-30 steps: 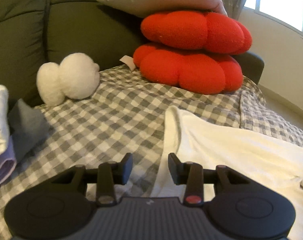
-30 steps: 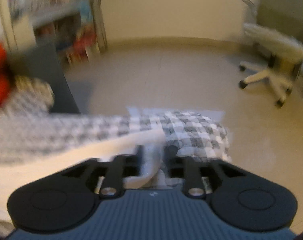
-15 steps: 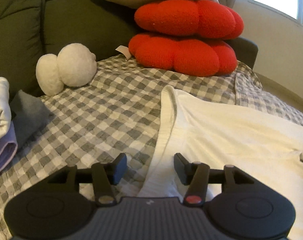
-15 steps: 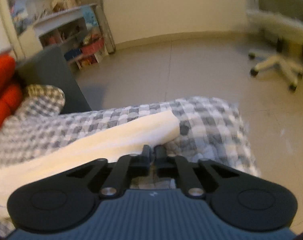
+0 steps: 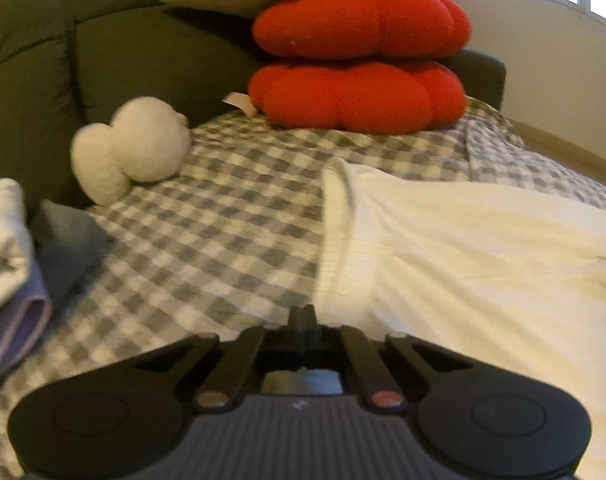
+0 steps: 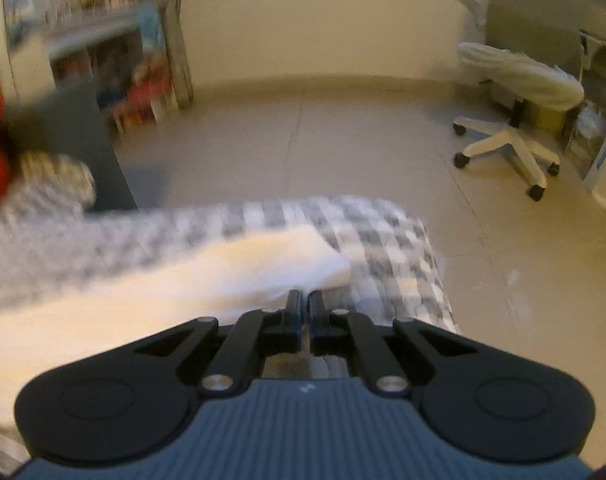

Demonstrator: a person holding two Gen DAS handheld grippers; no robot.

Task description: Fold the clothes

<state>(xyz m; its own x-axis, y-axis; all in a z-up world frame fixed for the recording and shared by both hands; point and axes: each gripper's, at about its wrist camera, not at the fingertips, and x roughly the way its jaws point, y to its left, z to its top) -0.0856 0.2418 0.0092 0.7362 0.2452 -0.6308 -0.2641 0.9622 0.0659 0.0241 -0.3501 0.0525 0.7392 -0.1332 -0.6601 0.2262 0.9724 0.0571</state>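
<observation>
1. The white garment [image 5: 483, 248] lies spread on the checked blanket [image 5: 231, 216], in front of the red cushions [image 5: 359, 60].
2. The left gripper [image 5: 301, 316] has just closed fully at the near corner of the garment. Its jaws meet, but I cannot tell if cloth is really between them.
3. The right gripper [image 6: 304, 300] is closed to a thin gap at the far end of the garment [image 6: 207, 276], seemingly on its edge.
4. Risks, as I judge: the left gripper may have missed the cloth, so only one end would rise. A pinch may also take the blanket [image 6: 383, 240] together and drag it.
5. No brand or writing can be read. The small tag [image 5: 235, 101] beside the cushions looks blank.
</observation>
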